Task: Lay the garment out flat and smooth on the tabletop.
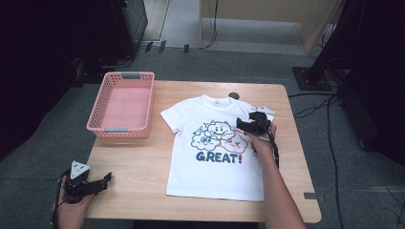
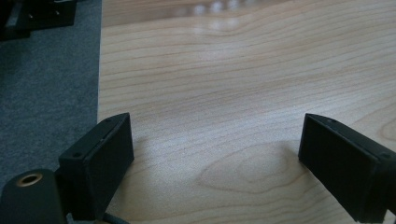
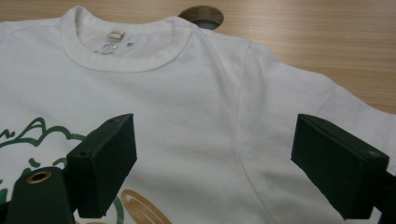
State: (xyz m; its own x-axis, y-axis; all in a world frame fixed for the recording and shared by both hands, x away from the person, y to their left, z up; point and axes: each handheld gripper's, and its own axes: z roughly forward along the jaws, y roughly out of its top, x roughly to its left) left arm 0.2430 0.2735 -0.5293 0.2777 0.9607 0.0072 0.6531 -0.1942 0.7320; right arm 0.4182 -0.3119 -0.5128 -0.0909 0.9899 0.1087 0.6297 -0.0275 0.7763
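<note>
High view shows the T-shirt (image 1: 215, 148) flat on the table (image 1: 143, 167), right of the basket (image 1: 123, 102). My right gripper (image 1: 244, 125) hovers wide over its shoulder; my left gripper (image 1: 102, 181) is wide too, empty. Cloth is light and limp, so I would pinch the shoulder seam (image 3: 243, 140).

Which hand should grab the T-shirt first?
Right. The right gripper hangs open over the T-shirt near its shoulder seam, while the left gripper sits open at the table's bare near corner.
</note>
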